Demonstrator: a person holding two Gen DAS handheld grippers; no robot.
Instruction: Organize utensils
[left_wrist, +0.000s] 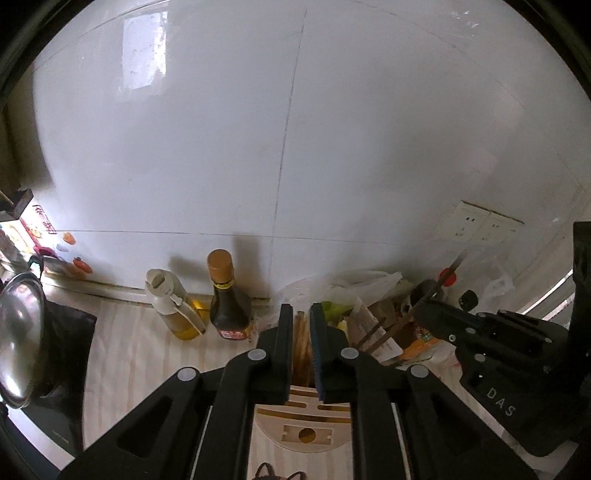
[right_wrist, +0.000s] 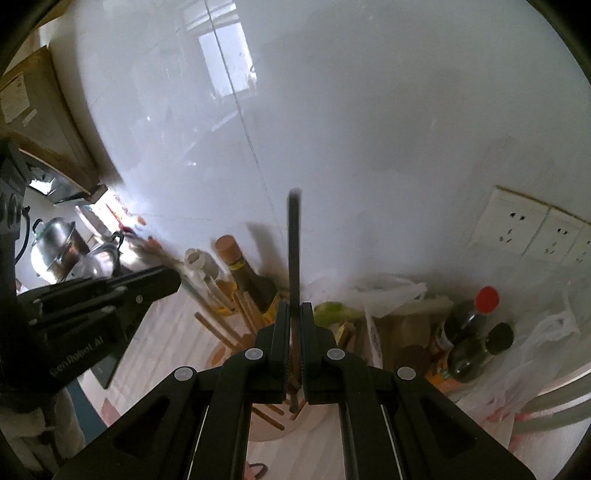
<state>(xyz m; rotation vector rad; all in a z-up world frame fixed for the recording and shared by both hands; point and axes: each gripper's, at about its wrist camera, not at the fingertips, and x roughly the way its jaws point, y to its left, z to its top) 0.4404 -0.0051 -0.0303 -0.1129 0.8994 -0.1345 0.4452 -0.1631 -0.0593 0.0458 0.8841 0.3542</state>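
Chopsticks (left_wrist: 301, 343) stand loose between the parted left gripper (left_wrist: 300, 314); right gripper (right_wrist: 294, 314) pinches seemingly one dark chopstick (right_wrist: 294, 251).

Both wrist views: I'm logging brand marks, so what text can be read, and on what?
"DAS": right gripper body, left wrist view.
"Robot AI", start cut off: left gripper body, right wrist view.
Red characters on the package at left: blurred.
Dark sauce bottle label: unreadable.
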